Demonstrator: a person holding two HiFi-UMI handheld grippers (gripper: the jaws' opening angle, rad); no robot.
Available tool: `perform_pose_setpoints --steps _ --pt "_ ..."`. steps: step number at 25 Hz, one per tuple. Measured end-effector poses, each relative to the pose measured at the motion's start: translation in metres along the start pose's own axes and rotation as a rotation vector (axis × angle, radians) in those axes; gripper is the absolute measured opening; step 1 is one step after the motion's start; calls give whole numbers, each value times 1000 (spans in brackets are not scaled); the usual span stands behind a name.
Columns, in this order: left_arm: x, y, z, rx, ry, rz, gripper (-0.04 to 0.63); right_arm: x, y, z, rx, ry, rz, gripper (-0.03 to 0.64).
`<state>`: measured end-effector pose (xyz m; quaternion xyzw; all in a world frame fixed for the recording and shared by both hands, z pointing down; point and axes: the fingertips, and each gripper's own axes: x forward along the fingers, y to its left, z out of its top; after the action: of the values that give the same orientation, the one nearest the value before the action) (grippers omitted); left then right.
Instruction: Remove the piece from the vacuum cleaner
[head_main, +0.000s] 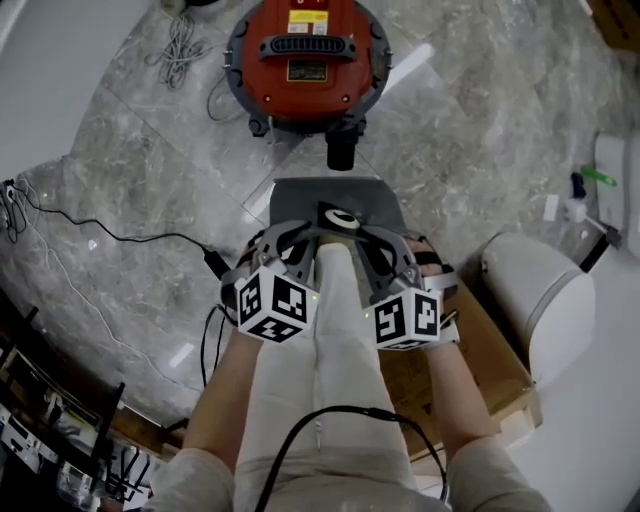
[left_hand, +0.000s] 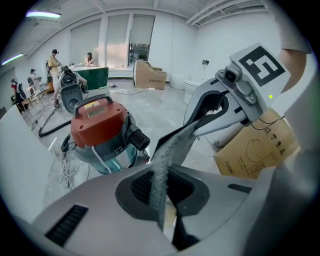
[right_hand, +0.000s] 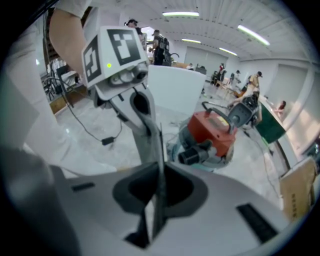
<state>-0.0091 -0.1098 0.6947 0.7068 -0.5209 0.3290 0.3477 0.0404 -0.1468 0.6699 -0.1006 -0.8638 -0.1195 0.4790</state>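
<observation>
Over the marble floor (head_main: 130, 200), my left gripper (left_hand: 160, 186) and right gripper (right_hand: 159, 186) are both clamped on the flat grey piece (head_main: 335, 195), clear of the red vacuum cleaner (head_main: 307, 60), so removal looks done and next I carry it aside.

Pale beige trousers (head_main: 335, 370) fill the middle, with a black cable (head_main: 345, 409) looping across them. Left of the trousers, the left hand-held gripper (head_main: 305, 235) has a grey curved shell and a white left cube (head_main: 276, 302) with black square markers. Right of the trousers, the right hand-held gripper (head_main: 372, 238) matches it and carries the right cube (head_main: 407, 318). Beige short sleeves (head_main: 195, 480) flank the trousers.
</observation>
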Motion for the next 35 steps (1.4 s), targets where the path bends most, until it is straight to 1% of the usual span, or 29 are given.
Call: perform_pose_setpoints --steps 4,8,11,16,19,25,30,33,35 --pt "-30 -2 18 27 -14 -5 34 -25 -1 18 63 -28 4 43" --pt "-60 -5 37 54 -17 -9 34 -52 -4 35 85 -43 3 43" --pt "-79 -7 48 59 -26 3 34 -69 -8 47 76 -47 11 43" --pt "-108 -17 57 26 -37 18 34 -96 -5 64 41 -48 25 43" --pt "-121 -22 65 40 -43 11 34 -110 -4 70 29 -42 25 43" --pt "-152 -30 89 74 -63 0 34 -146 -7 87 43 -57 32 43" --pt "-174 -31 107 102 -80 6 34 -168 -15 103 27 -71 31 43" --pt "-186 -27 117 103 -87 9 34 -177 -21 113 13 -73 24 43" --pt "-194 -25 122 78 -93 0 34 -183 -23 120 12 -74 23 43"
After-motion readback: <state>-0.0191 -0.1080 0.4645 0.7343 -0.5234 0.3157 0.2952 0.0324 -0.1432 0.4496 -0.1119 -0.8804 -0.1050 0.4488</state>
